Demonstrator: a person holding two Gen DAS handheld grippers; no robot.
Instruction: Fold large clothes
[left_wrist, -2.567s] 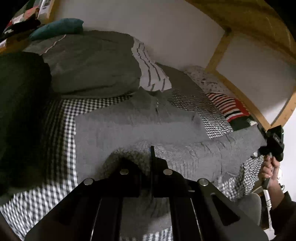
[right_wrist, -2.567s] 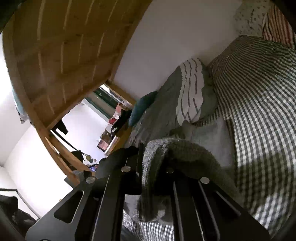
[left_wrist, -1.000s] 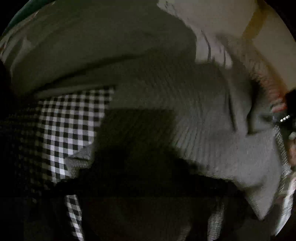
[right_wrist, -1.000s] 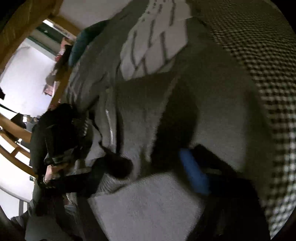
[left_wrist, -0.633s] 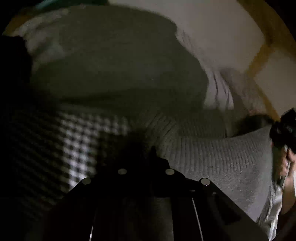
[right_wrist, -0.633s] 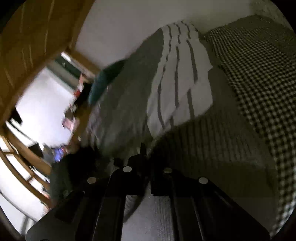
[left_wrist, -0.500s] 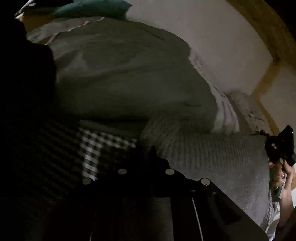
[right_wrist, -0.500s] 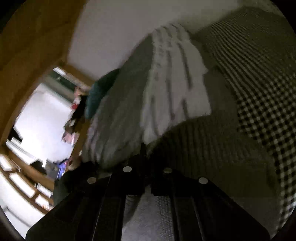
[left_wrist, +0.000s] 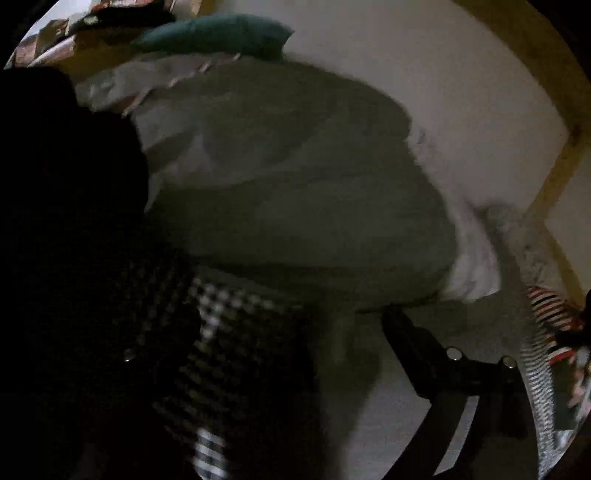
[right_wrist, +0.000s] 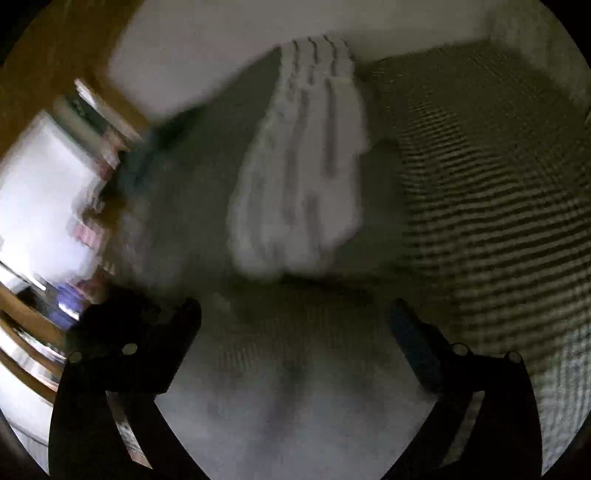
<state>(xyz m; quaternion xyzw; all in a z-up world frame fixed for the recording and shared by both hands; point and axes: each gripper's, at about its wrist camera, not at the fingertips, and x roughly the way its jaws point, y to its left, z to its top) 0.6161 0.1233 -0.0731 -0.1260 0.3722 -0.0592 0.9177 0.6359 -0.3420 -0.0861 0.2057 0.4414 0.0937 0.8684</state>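
- The grey ribbed knit sweater (right_wrist: 295, 398) lies spread on the black-and-white checked bedspread (right_wrist: 498, 206), directly below both grippers; in the left wrist view it shows as a pale grey slab (left_wrist: 399, 406) beside the dark checks (left_wrist: 236, 332).
- The right gripper (right_wrist: 295, 325) has its jaws swinging apart, wide already, with only the knit far beneath them and nothing pinched.
- The left gripper (left_wrist: 258, 350) is likewise opening; one black finger (left_wrist: 417, 350) shows clearly, the other is lost in shadow, and no cloth hangs from it.
- Judging by the flat, doubled-looking surface, one fold appears laid down and let go; how neat its edges are is hidden by blur.
- Likely left: at least one more fold to bring the garment to a compact packet, then perhaps smoothing.
- Behind lie a rumpled grey duvet (left_wrist: 295, 192), a white pillow with grey stripes (right_wrist: 310, 166) and a teal cushion (left_wrist: 214, 35), all clear of the sweater's near part.
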